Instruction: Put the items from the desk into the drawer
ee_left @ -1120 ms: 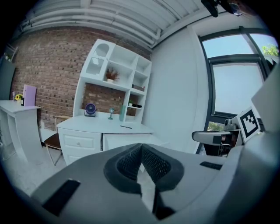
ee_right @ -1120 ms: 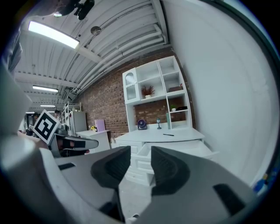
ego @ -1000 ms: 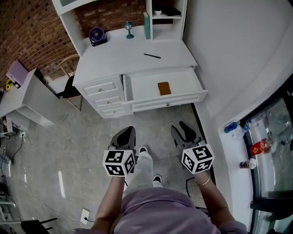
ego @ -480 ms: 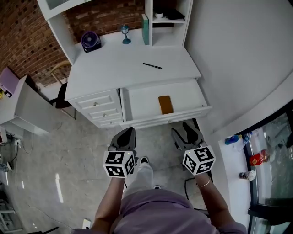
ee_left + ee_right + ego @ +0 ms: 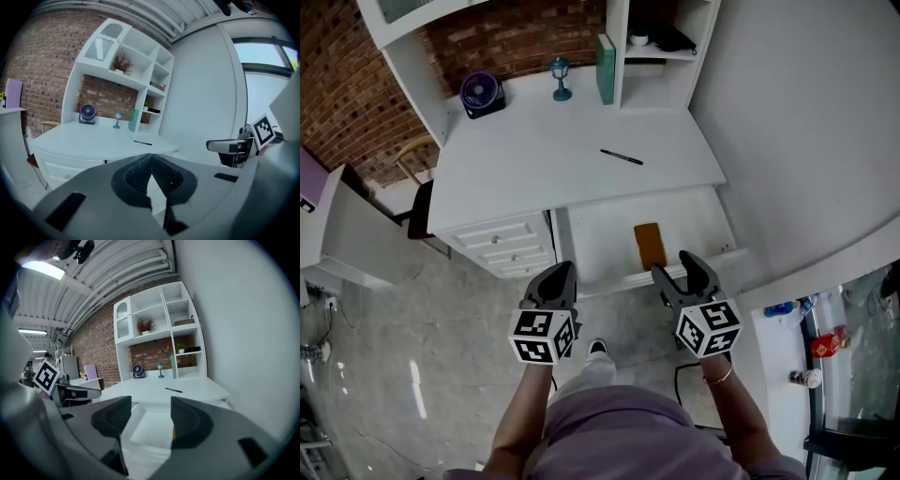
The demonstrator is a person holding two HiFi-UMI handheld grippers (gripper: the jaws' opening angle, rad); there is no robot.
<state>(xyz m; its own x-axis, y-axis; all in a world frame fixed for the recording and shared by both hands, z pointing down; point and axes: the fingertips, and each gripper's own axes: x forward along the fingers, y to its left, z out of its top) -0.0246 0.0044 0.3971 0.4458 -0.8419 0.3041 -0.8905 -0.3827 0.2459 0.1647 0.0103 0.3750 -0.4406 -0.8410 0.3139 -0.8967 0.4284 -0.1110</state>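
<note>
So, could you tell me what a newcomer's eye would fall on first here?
Probably the open drawer below the white desk, a flat brown item lying in it. Then the black pen mid-desk, and in front the left gripper with jaws together and the right gripper with jaws apart.

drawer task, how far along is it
Done: the drawer is open and a flat brown item lies in it. In hand: nothing; the left gripper is shut and empty, the right gripper open and empty, both near the drawer front. Left: the black pen, purple fan, small lamp ornament and teal book are still on the desk.
</note>
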